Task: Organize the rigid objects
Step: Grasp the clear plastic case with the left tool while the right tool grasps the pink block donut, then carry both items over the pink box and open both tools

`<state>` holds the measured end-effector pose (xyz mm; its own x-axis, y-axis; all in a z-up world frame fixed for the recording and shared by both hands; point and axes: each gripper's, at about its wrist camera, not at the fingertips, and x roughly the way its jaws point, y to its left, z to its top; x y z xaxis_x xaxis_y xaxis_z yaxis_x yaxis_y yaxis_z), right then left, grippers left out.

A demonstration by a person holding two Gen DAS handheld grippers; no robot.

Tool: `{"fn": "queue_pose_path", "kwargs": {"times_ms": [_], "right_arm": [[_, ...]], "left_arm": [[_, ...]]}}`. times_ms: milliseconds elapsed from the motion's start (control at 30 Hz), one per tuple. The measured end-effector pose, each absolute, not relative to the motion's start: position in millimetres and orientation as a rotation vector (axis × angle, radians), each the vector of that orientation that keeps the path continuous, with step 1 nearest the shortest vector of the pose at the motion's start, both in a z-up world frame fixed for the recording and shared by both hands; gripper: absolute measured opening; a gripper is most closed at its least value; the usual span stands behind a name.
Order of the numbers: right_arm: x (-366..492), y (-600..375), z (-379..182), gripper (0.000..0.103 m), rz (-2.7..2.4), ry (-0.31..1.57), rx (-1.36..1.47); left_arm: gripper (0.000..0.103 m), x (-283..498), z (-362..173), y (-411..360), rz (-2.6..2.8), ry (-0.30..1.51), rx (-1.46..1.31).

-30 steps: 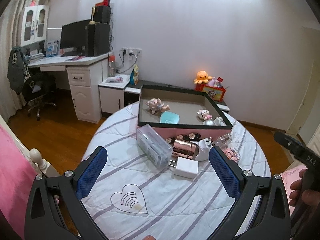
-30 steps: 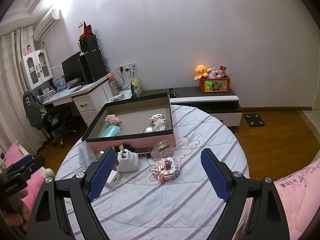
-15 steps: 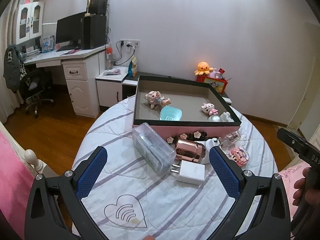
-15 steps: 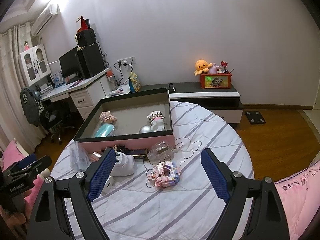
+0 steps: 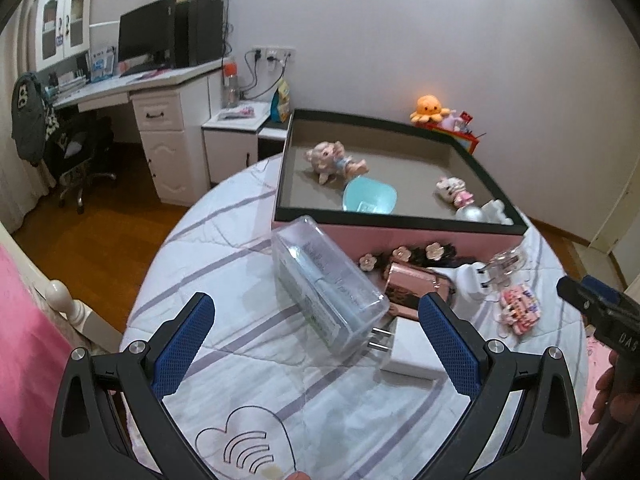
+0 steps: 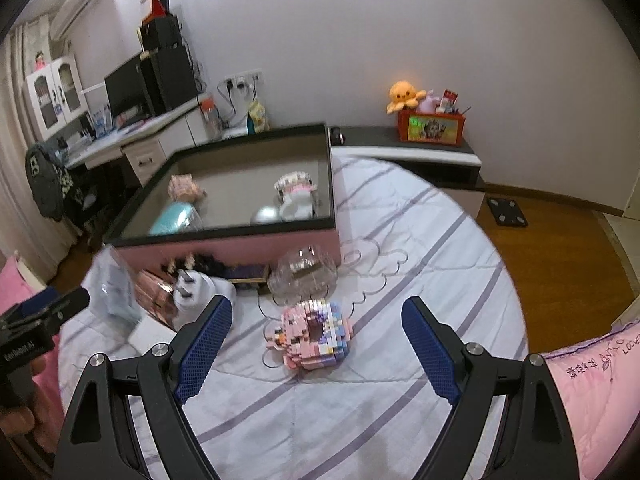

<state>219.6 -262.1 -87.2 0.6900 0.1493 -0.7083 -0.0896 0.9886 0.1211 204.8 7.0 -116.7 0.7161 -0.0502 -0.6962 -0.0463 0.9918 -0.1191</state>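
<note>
Both grippers, left gripper (image 5: 316,336) and right gripper (image 6: 316,344), gape wide, holding nothing. Near lie a clear case (image 5: 324,280), white charger (image 5: 412,354) and block toy (image 6: 312,334); farther, the pink box (image 5: 400,236) holds figurines (image 5: 332,160) and a teal dish (image 5: 370,200).

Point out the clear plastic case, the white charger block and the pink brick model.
clear plastic case (image 5: 328,280), left wrist view, middle of its top face
white charger block (image 5: 412,356), left wrist view, its flat white top
pink brick model (image 6: 310,334), right wrist view, centre of the bricks
</note>
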Motion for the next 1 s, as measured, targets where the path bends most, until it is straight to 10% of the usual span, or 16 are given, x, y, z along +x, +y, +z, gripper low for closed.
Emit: {"fn": "queue_pose_path", "kwargs": {"times_ms": [567,700,800,1000], "right_arm": [[249.4,-243.0,-148.3,0.088,0.152,0.956,0.008],[248.1,-241.4,-150.7,0.076,0.14,0.945,-0.017],[247.8,-242.2,-148.7,0.068,0.153,0.937,-0.012],[243.8,-245.5,-144.4,0.068,0.183,0.927,0.021]], "left_arm": [[0.101,250.7,-165.6,14.5,0.085,0.873,-0.137],[0.078,254.8,-173.8,17.1,0.077,0.889,-0.143],[0.039,255.2,-171.9,15.2,0.038,0.882,-0.138],[0.036,242.8,-164.7,18.8,-0.006,0.864,-0.138]]}}
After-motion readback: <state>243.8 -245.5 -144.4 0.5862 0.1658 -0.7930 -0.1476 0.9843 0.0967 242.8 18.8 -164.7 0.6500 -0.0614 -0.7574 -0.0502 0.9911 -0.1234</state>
